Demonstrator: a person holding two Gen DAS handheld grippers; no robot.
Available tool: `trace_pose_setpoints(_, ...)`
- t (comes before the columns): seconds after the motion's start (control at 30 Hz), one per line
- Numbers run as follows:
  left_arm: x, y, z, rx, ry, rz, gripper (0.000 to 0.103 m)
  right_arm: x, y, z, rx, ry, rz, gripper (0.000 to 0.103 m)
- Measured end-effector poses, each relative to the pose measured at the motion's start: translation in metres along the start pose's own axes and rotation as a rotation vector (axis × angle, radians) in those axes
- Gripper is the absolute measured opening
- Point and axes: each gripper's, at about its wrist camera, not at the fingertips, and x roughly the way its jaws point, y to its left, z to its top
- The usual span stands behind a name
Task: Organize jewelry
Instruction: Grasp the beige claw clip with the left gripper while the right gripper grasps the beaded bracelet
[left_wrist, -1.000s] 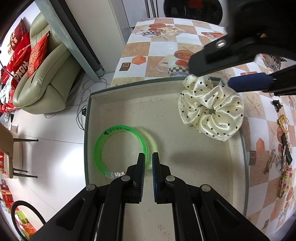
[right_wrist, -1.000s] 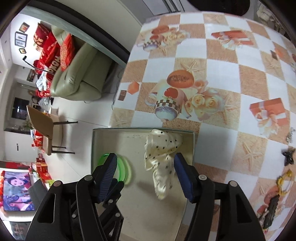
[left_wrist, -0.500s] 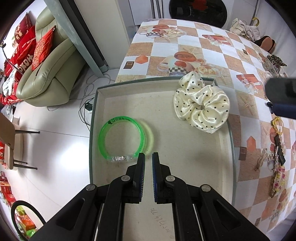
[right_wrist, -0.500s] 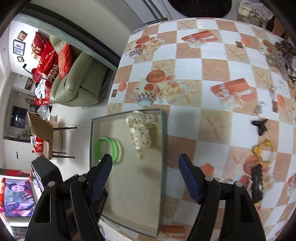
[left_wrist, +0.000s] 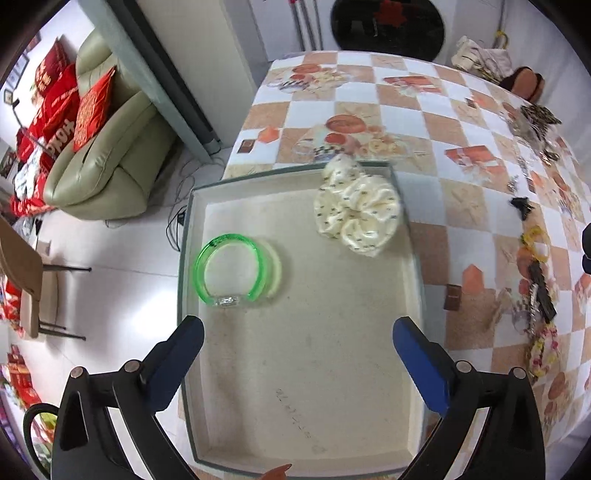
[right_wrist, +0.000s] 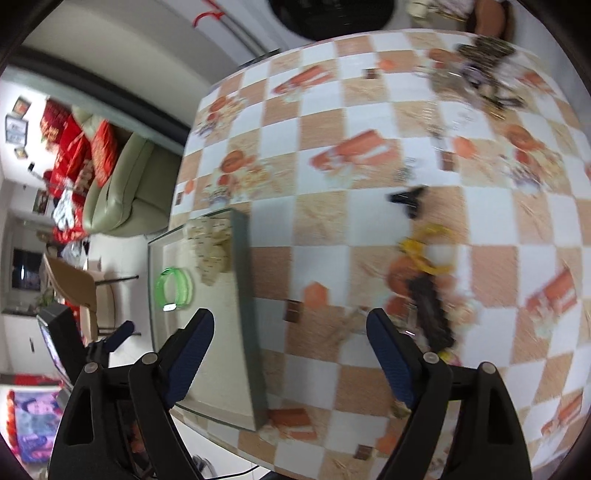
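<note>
A shallow grey-rimmed tray (left_wrist: 183, 258) sits at the table's left edge. In it lie a green bangle (left_wrist: 199, 266) near the left wall and a cream polka-dot scrunchie (left_wrist: 358, 210) at the far right corner. My left gripper (left_wrist: 298, 326) hovers over the tray's near half, its jaws opening wide with nothing between them. In the right wrist view my right gripper (right_wrist: 290, 319) hangs over the checkered tablecloth just right of the tray (right_wrist: 242, 277), its jaws opening and empty. The bangle (right_wrist: 160, 288) and scrunchie (right_wrist: 210, 251) show to its left.
Loose pieces lie on the tablecloth right of the tray: a yellow ring (right_wrist: 406, 245), a black hair claw (right_wrist: 408, 199), a long dark strap (right_wrist: 432, 306) and a heap of jewelry (right_wrist: 476, 81) at the far edge. A sofa and a chair stand left, beyond the table's edge.
My left gripper's jaws went from shut to wide open as it rose from the bangle. My right gripper left the scrunchie in the tray, swung right over the tablecloth and widened.
</note>
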Motion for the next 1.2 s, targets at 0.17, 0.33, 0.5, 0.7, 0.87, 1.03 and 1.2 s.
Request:
trace_pose_setpoints(0.17,-0.013,-0.025,0.002,0.045,-0.010,-0.003,0.103,-0.023,-0.047,-0.013,0.098,-0.027,-0.024,0.087)
trace_pose_setpoints(0.33,-0.018,-0.057,0.013,0.088,-0.014,-0.044,0.103,-0.040,-0.094,-0.026,0.192,-0.057,-0.071,0.088)
trace_pose_setpoints(0.5,-0.021,-0.092,0.024,0.154,-0.018,-0.112,0.103,-0.050,-0.123,-0.035,0.220,-0.061,-0.124,0.088)
trace_pose_setpoints(0.7,-0.015,-0.131,0.036,0.211,-0.016,-0.150,0.103,-0.042,-0.143,-0.049,0.217,-0.018,-0.180,0.088)
trace_pose_setpoints(0.87,0.002,-0.155,0.023,0.293,0.006,-0.143,0.103,-0.028,-0.149,-0.061,0.202,0.022,-0.210,0.088)
trace_pose_setpoints(1.03,0.014,-0.164,0.007,0.358,0.024,-0.140,0.103,-0.008,-0.157,-0.075,0.212,0.072,-0.211,0.088)
trace_pose_setpoints(1.2,0.026,-0.169,-0.002,0.398,0.036,-0.142,0.093,0.013,-0.157,-0.084,0.222,0.114,-0.214,0.088)
